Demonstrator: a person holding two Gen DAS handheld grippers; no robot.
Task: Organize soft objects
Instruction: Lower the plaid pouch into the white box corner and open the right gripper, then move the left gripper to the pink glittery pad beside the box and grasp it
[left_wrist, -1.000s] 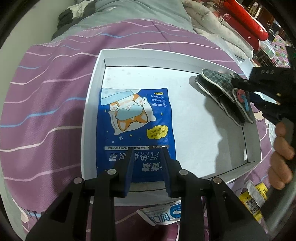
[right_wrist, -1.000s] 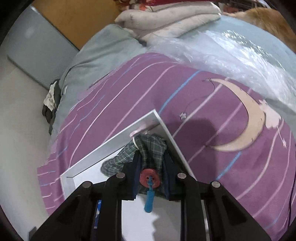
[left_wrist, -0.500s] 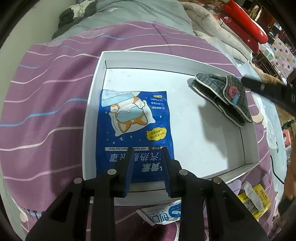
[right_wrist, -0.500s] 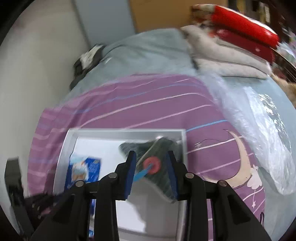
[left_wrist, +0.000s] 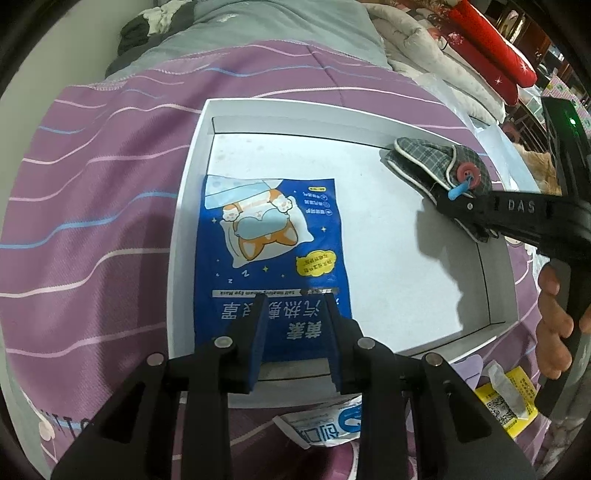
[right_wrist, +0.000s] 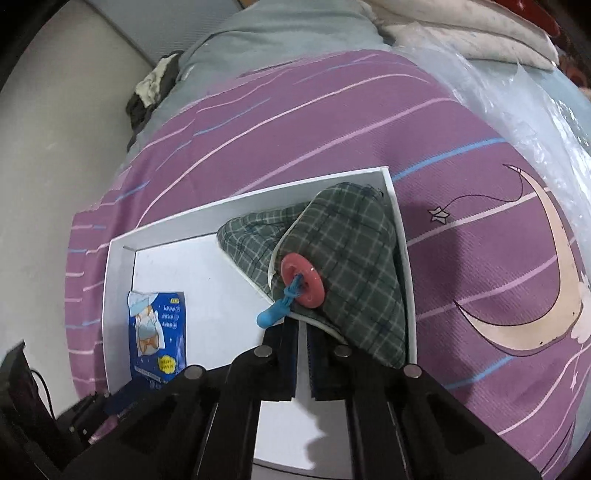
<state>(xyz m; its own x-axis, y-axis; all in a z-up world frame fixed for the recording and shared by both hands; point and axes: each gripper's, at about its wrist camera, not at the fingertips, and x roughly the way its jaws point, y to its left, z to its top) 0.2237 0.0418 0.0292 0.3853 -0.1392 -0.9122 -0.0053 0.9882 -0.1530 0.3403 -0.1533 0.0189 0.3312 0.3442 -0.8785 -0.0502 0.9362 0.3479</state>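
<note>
A green plaid cloth pouch (right_wrist: 343, 258), quilted and piped in pale cord, lies folded in the far right corner of a shallow white cardboard tray (left_wrist: 192, 206), its edge against the right wall. A round red button (right_wrist: 303, 282) sits on its flap, with a blue cord toggle (right_wrist: 275, 314) hanging from it. Near the tray's left wall lies a flat, glossy blue sachet (left_wrist: 269, 266) printed with a sleeping corgi, its near end reaching the tray's near wall. The tray rests on a purple bedspread (left_wrist: 92, 229) with thin pink and blue stripes.

The right gripper (right_wrist: 303, 343) points steeply down just at the pouch's near edge; its jaws have just been closing and now stand almost together, with only white tray floor in the narrow slit between them. A hand (left_wrist: 557, 321) grips its handle.

The left gripper (left_wrist: 295, 317) tilts steeply down over the sachet's near end, jaws partly apart, gripping nothing; the sachet shows between them.

Outside the tray's near wall lie a white-and-blue packet (left_wrist: 325, 424) and a small yellow packet (left_wrist: 509, 398).
</note>
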